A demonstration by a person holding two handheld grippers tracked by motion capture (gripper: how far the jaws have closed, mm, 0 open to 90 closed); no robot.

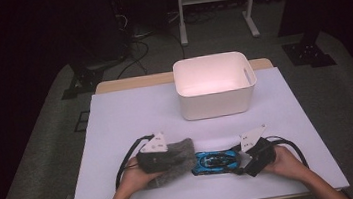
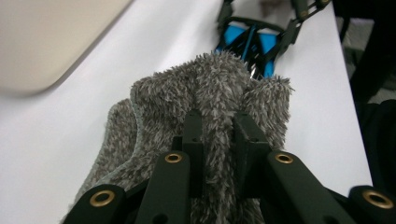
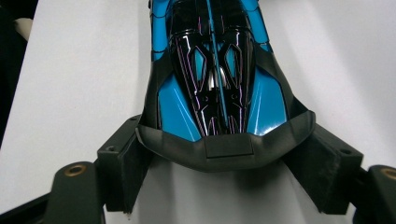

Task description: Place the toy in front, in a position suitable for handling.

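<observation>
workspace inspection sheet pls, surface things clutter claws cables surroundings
surface: white sheet over a wooden table top, bare around the work.
job's things: grey fluffy cloth bunched at the front left; blue and black toy car lying beside it, touching or nearly so; white bin at the far middle, looks empty.
clutter: nothing seen.
claws: left claw shut on a fold of the cloth; right claw with its pads at either side of the car's black end, contact looks likely.
cables: a black cable loops from the left claw, another from the right.
surroundings: grey carpet, white frame legs and floor cables behind, dark room.
</observation>
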